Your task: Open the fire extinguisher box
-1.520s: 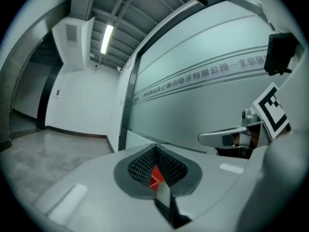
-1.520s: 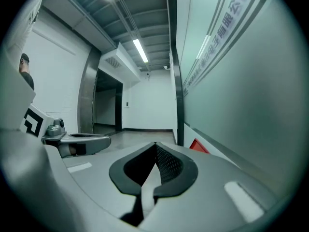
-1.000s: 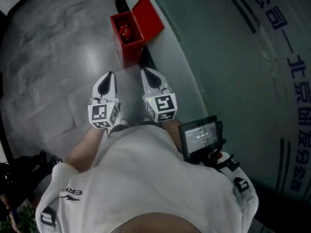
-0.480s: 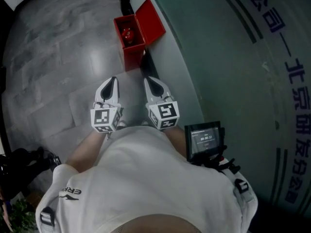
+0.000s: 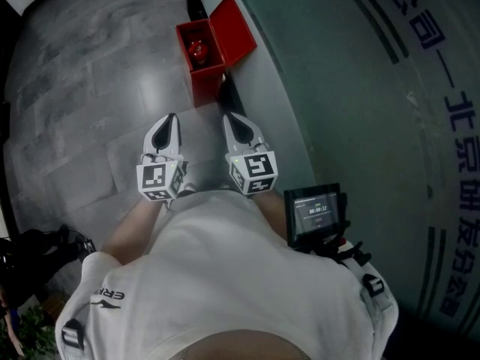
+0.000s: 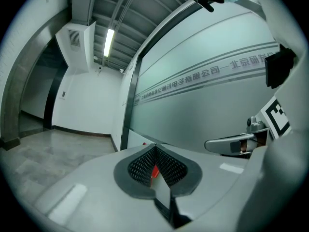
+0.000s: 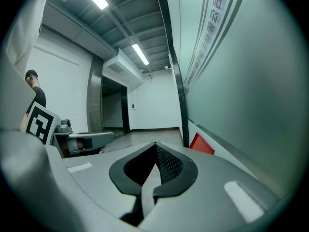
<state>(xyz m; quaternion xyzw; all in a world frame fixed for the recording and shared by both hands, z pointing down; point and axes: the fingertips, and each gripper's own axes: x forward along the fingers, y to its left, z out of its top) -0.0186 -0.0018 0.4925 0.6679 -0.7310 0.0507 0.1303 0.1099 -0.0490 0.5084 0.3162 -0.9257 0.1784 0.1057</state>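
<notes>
**Head view:** The fire extinguisher box (image 5: 204, 66) stands on the grey floor (image 5: 90, 88) at the foot of a frosted glass wall (image 5: 375, 111). Its red lid (image 5: 234, 30) is already raised and tilted back towards the glass, and an extinguisher (image 5: 197, 49) shows inside. The left gripper (image 5: 170, 120) and right gripper (image 5: 235, 121) hang close to the person's white shirt (image 5: 217, 276), apart from the box, both claws pressed together on nothing.

**Left gripper view:** The left gripper's (image 6: 155, 150) pads meet tip to tip. A sliver of red shows past the seam, most likely the box beyond rather than anything held. The right gripper (image 6: 231, 143) hangs alongside.

**Right gripper view:** The right gripper (image 7: 155, 145) is likewise closed and empty, and the lid (image 7: 202, 144) is visible ahead along the wall.

The opening looks done, so the risk is undoing it. The lid appears only propped, and a nudge from a gripper or a step forward could tip it shut or shove the box along the floor.
</notes>
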